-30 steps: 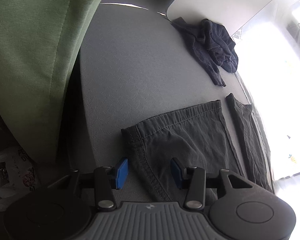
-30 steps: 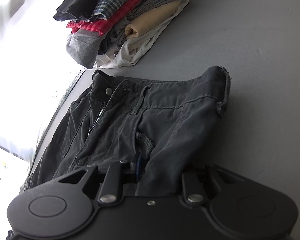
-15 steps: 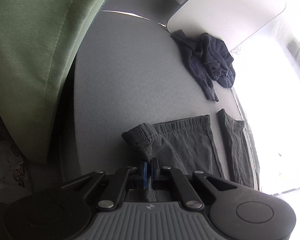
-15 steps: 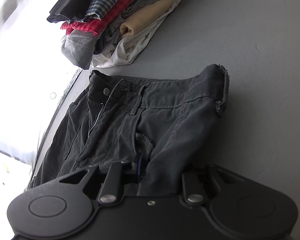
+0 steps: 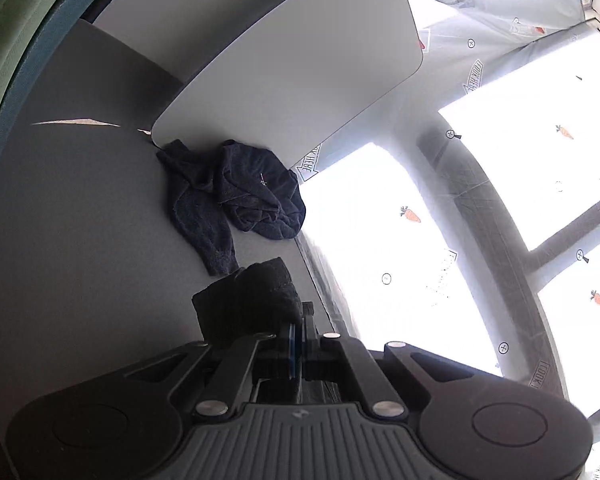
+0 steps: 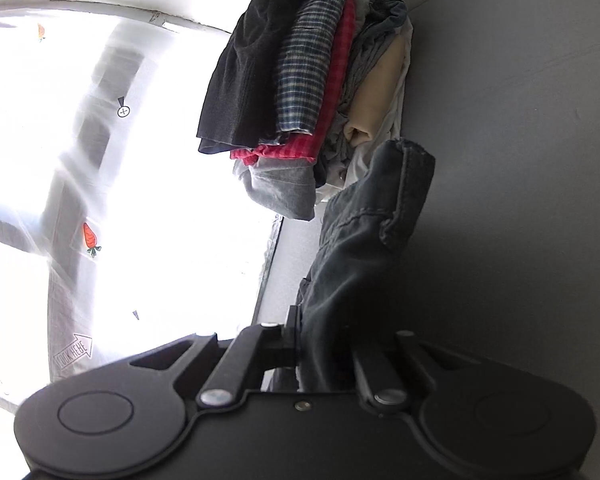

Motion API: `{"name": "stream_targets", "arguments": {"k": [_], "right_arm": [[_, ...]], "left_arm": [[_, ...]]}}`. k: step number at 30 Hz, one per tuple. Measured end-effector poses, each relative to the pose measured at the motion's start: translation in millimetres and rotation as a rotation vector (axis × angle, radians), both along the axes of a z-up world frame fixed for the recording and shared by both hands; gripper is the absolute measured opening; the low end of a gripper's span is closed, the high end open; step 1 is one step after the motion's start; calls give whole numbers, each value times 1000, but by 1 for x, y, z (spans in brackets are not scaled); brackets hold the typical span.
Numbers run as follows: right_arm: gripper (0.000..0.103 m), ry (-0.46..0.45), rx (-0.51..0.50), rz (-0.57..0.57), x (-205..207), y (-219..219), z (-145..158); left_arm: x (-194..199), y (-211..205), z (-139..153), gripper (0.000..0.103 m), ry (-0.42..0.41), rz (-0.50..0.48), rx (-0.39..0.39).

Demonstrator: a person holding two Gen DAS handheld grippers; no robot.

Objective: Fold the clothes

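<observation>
While my left gripper has its jaws clamped tight on a bunched hem of the dark grey trousers, my right gripper pinches their waistband, so the garment hangs above the grey bench, near the stack of folded clothes.

The right gripper at the bottom of the frame is clamped on dark grey trousers, whose waistband rises toward the centre right. Behind them, at upper centre, a stack of folded clothes rests on the grey table. Bright windows with carrot stickers fill the left.
</observation>
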State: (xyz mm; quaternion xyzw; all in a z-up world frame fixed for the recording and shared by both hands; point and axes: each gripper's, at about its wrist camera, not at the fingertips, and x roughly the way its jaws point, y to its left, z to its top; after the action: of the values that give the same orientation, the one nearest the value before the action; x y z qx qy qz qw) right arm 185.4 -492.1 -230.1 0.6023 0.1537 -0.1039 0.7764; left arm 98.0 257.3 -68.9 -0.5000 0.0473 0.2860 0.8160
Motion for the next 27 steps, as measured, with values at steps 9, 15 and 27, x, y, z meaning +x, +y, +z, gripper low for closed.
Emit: {"name": "stream_targets", "arguments": {"k": [9,15,27], "right_arm": [[4,62,38,-26,17,-6,-20],[4,26,17,-6,52,-6,-12],[4,14,-30,-37,170,-5,-10]], "left_arm": [[15,5,-25,2,38,21,-69],[50,17,-23,2,39,1,-44],[188,64,-33,2,17,-17,-64]]}}
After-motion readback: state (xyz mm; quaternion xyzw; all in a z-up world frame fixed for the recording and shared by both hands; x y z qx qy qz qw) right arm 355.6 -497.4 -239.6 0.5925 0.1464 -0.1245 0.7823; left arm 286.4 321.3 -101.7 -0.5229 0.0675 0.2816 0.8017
